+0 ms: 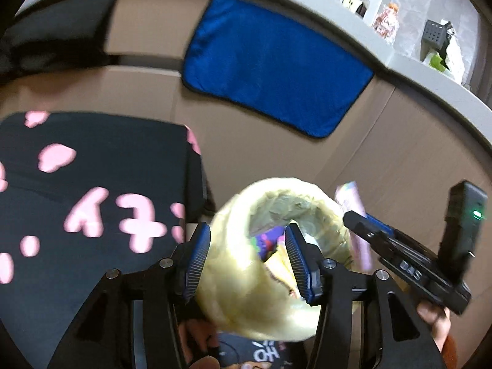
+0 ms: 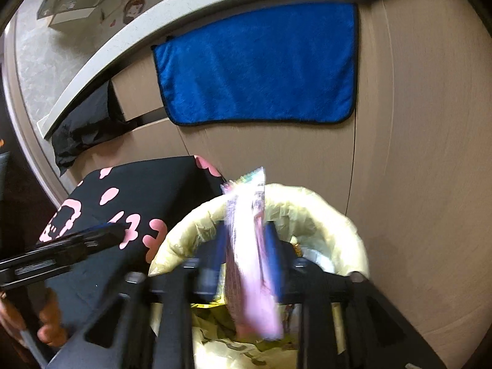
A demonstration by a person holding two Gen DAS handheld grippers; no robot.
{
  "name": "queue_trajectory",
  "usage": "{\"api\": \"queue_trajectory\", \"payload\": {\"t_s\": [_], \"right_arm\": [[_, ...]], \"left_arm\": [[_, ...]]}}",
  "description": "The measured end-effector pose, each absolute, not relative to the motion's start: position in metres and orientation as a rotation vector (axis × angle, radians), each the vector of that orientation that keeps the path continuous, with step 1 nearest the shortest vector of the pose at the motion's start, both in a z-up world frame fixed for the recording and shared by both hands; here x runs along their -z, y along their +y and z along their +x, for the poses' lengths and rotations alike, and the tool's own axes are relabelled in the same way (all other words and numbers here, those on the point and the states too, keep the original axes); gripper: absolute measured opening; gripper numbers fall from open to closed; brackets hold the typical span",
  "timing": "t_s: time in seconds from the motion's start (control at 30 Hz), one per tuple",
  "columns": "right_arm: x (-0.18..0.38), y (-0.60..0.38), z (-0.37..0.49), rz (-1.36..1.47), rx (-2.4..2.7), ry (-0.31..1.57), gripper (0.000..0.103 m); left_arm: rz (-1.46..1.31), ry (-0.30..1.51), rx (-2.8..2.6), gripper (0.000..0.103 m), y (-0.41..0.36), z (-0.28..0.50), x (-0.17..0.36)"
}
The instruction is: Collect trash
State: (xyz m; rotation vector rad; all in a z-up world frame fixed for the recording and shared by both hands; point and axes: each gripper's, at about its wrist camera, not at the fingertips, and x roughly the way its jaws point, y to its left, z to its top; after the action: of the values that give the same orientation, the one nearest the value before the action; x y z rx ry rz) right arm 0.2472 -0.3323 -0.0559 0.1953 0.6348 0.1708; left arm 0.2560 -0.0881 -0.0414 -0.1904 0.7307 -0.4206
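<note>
A black box printed with pink shapes [image 1: 92, 190] stands at the left, just beside a bin lined with a pale yellow bag [image 1: 270, 203] (wrappers already lie inside). The left gripper [image 1: 247, 261] hangs over the bag's mouth, its jaws spread with nothing pinched. Further right, the right gripper [image 2: 246, 261] has its jaws parted around a pink wrapper [image 2: 252, 270], which sits loosely between them above the bag.
</note>
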Motion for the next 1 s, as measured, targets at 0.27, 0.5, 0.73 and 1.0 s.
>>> {"api": "queue_trajectory", "payload": {"t_s": [0.27,0.5,0.73,1.0], "right_arm": [[0.058,-0.324,0.224,0.242,-0.121,0.639,0.048],[0.034,-0.298,0.151,0.269,-0.148,0.592,0.064],[0.004,-0.235,0.059,0.151,-0.201,0.502,0.084],[-0.004,-0.177,0.001,0.0,-0.151,0.473,0.084]], "left_arm": [[-0.098,0.638,0.288,0.052,-0.053,0.188,0.018],[0.022,0.603,0.232,0.052,-0.033,0.119,0.012],[0.049,0.554,0.199,0.052,-0.011,0.058,0.001],[0.049,0.452,0.11,0.052,0.02,0.007,-0.015]]}}
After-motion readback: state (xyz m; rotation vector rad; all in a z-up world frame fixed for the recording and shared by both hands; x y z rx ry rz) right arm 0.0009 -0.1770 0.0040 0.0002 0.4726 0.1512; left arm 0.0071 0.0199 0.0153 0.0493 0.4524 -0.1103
